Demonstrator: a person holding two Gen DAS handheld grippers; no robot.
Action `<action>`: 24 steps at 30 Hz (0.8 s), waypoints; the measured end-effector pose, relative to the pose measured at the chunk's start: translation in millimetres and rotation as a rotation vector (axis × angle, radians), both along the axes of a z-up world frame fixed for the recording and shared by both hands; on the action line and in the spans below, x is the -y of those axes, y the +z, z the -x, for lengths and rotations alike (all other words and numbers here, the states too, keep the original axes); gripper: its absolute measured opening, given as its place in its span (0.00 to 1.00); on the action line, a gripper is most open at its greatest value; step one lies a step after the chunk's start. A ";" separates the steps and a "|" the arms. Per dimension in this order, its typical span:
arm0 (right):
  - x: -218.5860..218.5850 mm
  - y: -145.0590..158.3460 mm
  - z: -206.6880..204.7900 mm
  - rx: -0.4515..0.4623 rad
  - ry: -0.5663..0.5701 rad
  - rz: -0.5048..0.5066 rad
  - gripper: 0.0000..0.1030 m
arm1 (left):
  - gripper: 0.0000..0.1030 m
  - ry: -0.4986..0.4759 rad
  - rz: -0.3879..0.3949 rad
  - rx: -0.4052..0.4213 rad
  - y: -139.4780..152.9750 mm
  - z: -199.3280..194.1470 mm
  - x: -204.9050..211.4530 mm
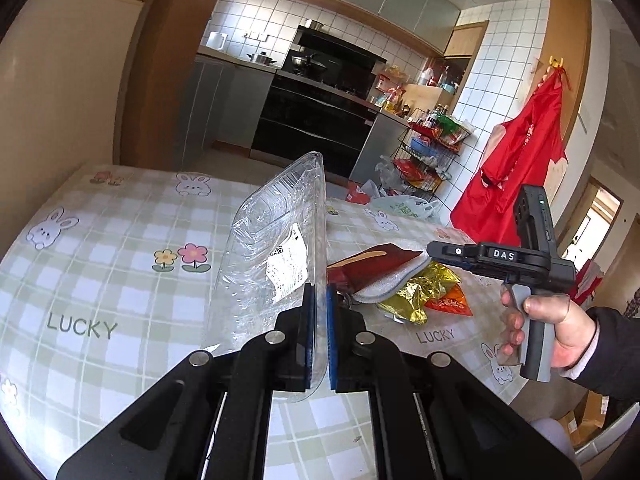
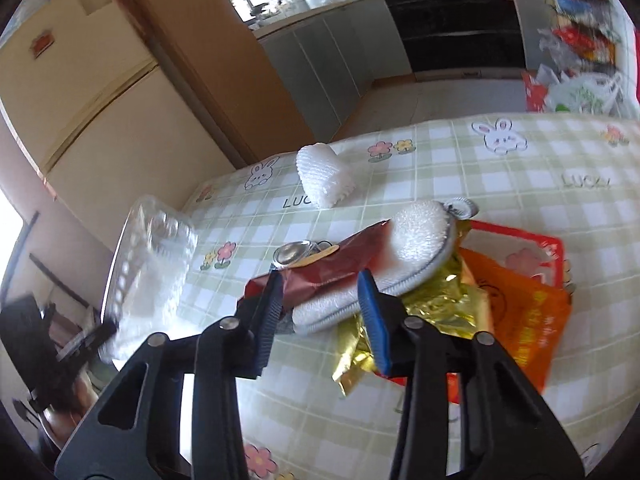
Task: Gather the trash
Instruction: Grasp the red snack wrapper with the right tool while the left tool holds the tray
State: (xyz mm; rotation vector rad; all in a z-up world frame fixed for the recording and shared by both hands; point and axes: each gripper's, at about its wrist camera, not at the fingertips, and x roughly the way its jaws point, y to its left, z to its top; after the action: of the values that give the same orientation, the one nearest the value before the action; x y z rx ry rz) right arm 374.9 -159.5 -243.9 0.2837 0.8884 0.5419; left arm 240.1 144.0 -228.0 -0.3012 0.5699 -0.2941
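Observation:
My left gripper (image 1: 319,300) is shut on the rim of a clear plastic clamshell box (image 1: 276,248) with a white label, held upright above the table. The box also shows blurred in the right wrist view (image 2: 148,276). My right gripper (image 2: 320,292) is open, its fingers on either side of a dark red wrapper (image 2: 320,268) and a white pouch with a grey zip (image 2: 404,256). Under them lie a gold foil wrapper (image 2: 440,312) and an orange packet (image 2: 528,320). A white foam net (image 2: 326,178) lies farther back. The right gripper body (image 1: 504,258) shows in the left wrist view.
The table (image 1: 100,280) has a green checked cloth with rabbits and flowers. A metal tab or key ring (image 2: 292,254) lies by the red wrapper. Beyond the table are a wire rack of groceries (image 1: 432,148), plastic bags (image 1: 400,204), a red garment (image 1: 516,160) and a fridge (image 2: 80,100).

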 end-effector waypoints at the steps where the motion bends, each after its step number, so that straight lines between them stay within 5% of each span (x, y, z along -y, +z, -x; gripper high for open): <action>1: -0.6 -3.1 -4.7 -0.020 -0.026 -0.019 0.37 | 0.06 0.007 0.004 -0.001 -3.1 3.2 -1.2; 6: -1.5 -16.5 -16.7 -0.113 -0.127 -0.041 0.37 | 0.06 0.034 0.006 0.009 -6.3 13.1 -3.6; 19: -7.7 -29.0 -30.2 -0.154 -0.239 -0.112 0.37 | 0.06 0.048 -0.004 0.009 -7.6 21.6 3.4; 21: -12.0 -30.5 -34.8 -0.168 -0.255 -0.103 0.17 | 0.06 0.049 -0.001 0.006 -9.2 22.1 3.5; 24: -14.7 -28.0 -38.2 -0.163 -0.273 -0.104 0.11 | 0.06 0.050 0.007 0.003 -9.7 23.3 4.2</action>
State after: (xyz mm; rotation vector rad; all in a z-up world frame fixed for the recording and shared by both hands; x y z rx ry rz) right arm 413.1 -144.8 -272.0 0.5408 0.9618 0.3144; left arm 216.8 139.8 -237.7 -0.3209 0.5580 -0.2482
